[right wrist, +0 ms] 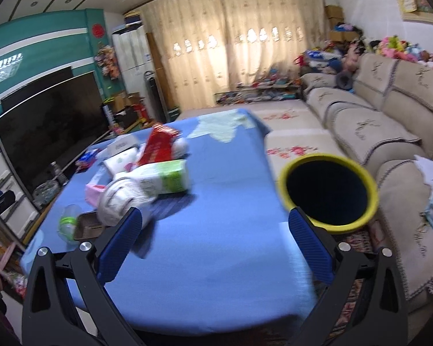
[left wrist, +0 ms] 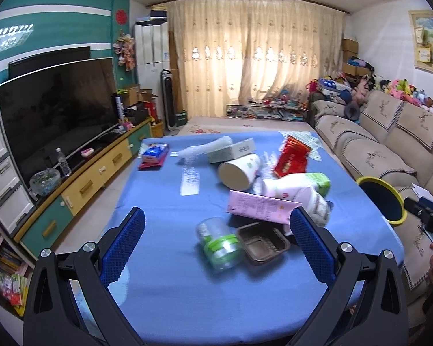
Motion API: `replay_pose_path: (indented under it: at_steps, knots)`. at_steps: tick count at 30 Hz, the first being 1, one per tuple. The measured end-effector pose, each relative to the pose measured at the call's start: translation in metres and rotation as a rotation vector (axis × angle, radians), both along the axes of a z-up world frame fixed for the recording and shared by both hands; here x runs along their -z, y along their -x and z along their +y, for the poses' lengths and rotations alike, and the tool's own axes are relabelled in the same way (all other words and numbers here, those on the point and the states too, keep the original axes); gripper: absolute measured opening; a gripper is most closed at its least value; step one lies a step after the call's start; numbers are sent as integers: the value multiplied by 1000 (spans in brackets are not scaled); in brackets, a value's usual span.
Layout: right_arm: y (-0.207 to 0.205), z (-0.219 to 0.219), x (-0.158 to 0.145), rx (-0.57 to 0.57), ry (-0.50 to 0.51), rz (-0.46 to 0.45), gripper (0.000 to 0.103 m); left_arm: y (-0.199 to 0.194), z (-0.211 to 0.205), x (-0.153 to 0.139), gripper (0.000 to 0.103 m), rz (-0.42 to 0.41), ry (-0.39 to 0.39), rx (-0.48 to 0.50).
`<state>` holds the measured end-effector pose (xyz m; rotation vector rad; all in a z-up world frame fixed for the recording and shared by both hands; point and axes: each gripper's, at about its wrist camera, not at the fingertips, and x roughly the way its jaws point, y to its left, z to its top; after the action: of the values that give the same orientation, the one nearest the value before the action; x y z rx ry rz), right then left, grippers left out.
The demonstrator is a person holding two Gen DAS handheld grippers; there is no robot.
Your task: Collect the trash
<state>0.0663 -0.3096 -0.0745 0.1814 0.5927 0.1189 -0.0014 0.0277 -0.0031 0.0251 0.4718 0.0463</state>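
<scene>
Clearly you have almost everything left: the trash pile [left wrist: 262, 184] lies at 12 o'clock, the bin [right wrist: 329, 193] looks empty, and left gripper [left wrist: 216, 245] and right gripper [right wrist: 213, 242] are spread apart, holding nothing.

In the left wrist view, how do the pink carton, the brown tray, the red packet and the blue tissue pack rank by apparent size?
Largest to smallest, as they look:
1. pink carton
2. brown tray
3. red packet
4. blue tissue pack

The tray lies nearest the camera and the tissue pack farthest, so true sizes may differ; the tray and the packet look close.
</scene>
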Motion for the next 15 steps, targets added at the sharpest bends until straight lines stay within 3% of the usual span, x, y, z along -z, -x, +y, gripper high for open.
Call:
replay_pose_path:
  at_steps: [7, 11, 15]
  knots:
    - [-34, 63, 13, -93, -43, 37, 97, -4, 35, 10, 99, 19, 45, -46]
    - [-45, 97, 13, -124, -28, 30, 97, -15, 48, 22, 99, 56, 72, -43]
    - [-61, 122, 27, -138, -4, 79, 97, -23, 55, 31, 99, 95, 73, -39]
